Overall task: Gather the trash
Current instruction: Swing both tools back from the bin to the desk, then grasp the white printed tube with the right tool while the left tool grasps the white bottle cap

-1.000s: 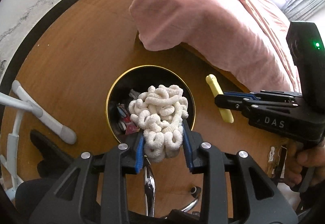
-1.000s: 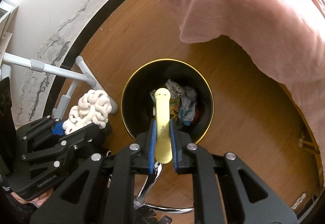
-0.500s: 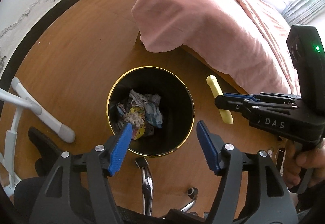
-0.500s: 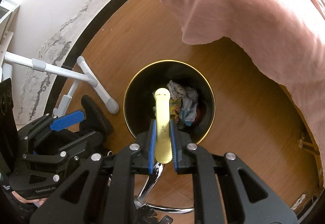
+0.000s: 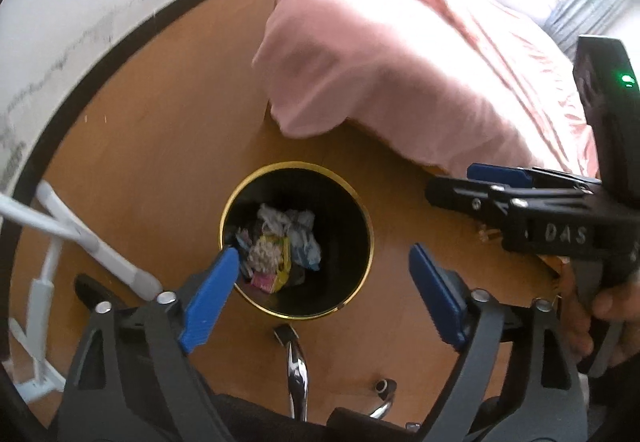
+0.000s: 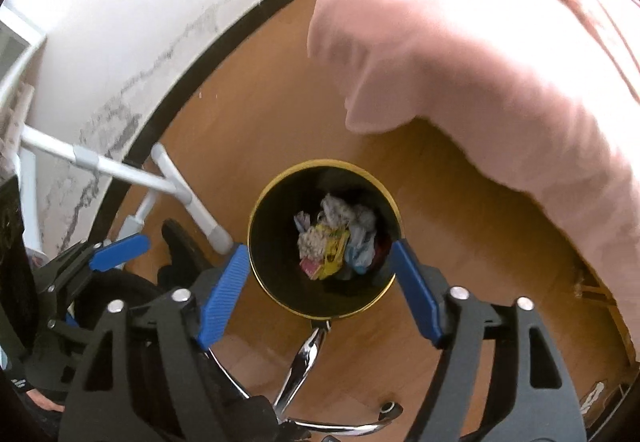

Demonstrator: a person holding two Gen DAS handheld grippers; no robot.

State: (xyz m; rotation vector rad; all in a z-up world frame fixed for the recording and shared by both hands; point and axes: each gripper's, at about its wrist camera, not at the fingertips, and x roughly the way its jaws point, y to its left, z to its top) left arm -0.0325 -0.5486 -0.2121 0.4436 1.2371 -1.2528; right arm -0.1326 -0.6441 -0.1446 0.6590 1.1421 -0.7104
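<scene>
trash: crumpled wrappers and paper piled at the bottom of the bin
bin: black, gold rim, standing on the wood floor near the bed's corner
my left gripper: spread wide, empty, over the bin
my right gripper: spread wide, empty, fingers straddling the bin rim

The only lettering that can be read is "DAS", in pale capitals on the black side of the right gripper, seen from the left wrist view. The crumpled wrappers in the bin carry bright yellow and pink print, but it is too small and blurred to make out any word or brand.
</scene>
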